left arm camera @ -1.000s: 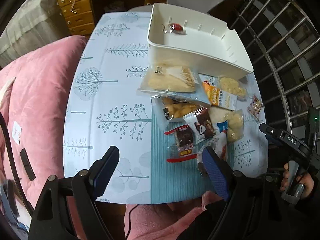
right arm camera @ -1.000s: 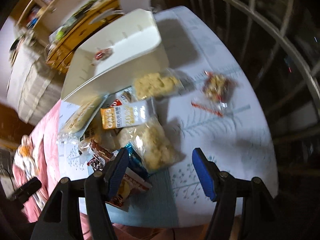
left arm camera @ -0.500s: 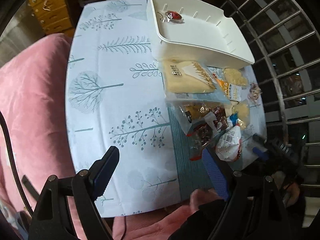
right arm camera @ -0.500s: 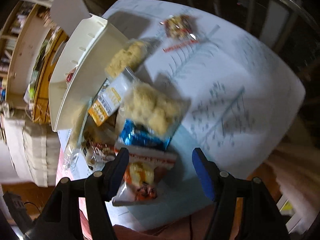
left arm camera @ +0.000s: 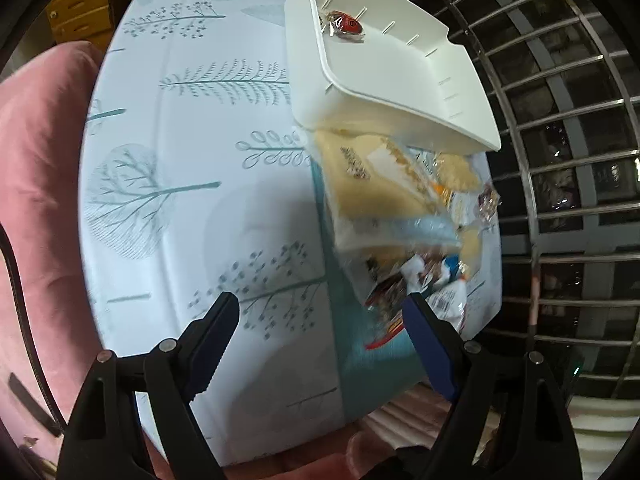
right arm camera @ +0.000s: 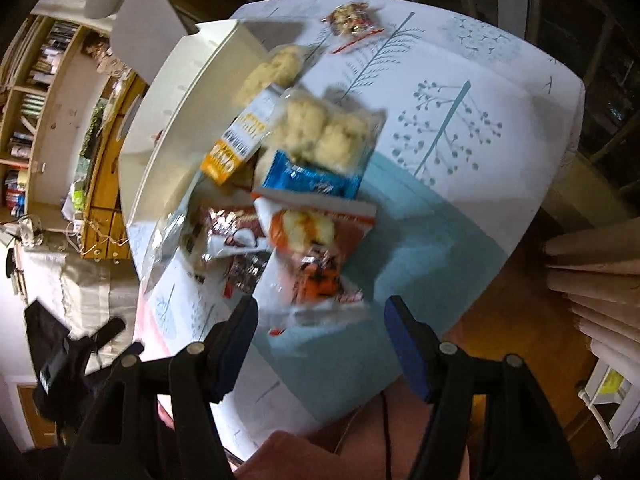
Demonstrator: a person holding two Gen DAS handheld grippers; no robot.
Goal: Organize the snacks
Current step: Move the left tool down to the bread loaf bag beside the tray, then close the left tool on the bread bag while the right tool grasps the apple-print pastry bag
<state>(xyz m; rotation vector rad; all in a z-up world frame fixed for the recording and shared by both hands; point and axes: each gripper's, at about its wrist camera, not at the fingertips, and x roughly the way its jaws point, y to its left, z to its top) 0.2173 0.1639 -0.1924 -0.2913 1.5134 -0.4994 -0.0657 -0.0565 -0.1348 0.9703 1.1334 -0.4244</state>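
Your left gripper hangs over the tree-print tablecloth, its jaws apart with only bare cloth between the blue pads; the right-hand pad sits just beside the near edge of the snack pile, and blur hides whether it touches. Your right gripper is spread too, nothing pinched, poised just short of the orange packet, whose near end reaches toward the gap between the fingers.

That orange packet lies with its long axis running away from you, near end pointing at the gripper, far end tucked under a blue wrapper that lies crosswise. To its left are crumpled silver-and-red wrappers, overlapping it. Beyond the blue wrapper sits a clear bag of pale puffs, and beside that an orange-and-white pack slanting up toward the white bin. Another pale bag rests against the bin's wall. A small mixed-nut packet lies well apart at the table's far edge.

From the left wrist, a large flat bag of yellow crackers lies with its far end touching the bin's near wall. Inside the bin rests a single red-wrapped sweet. A metal grille stands behind the table.
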